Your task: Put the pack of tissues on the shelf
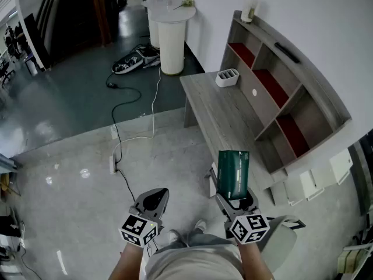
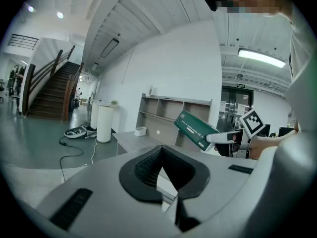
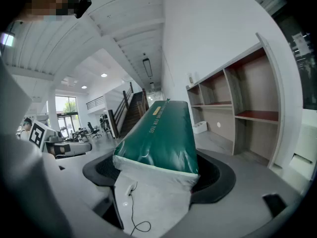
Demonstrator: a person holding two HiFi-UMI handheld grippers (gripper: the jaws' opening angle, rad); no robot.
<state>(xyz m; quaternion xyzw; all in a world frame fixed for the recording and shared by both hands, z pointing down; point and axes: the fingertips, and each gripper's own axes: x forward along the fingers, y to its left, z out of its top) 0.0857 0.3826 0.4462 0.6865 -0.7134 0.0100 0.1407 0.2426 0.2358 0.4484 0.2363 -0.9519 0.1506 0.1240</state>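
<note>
My right gripper (image 1: 234, 198) is shut on the dark green pack of tissues (image 1: 233, 174), which sticks forward out of the jaws, level with the near end of the desk. In the right gripper view the pack (image 3: 163, 133) fills the jaws of that gripper (image 3: 158, 175), white end nearest the camera. The wooden shelf (image 1: 303, 92) with red-lined compartments stands on the desk against the wall, ahead and to the right; its open compartments (image 3: 233, 108) look empty. My left gripper (image 1: 156, 198) hangs shut and empty over the floor. From the left gripper (image 2: 161, 170) I see the pack (image 2: 195, 129) held at the right.
The grey desk (image 1: 221, 109) carries a small white box (image 1: 227, 77) near the shelf. A cup (image 1: 249, 9) stands on the shelf top. A white round pedestal (image 1: 172, 39), shoes (image 1: 131, 63) and a cable (image 1: 125, 139) are on the floor to the left.
</note>
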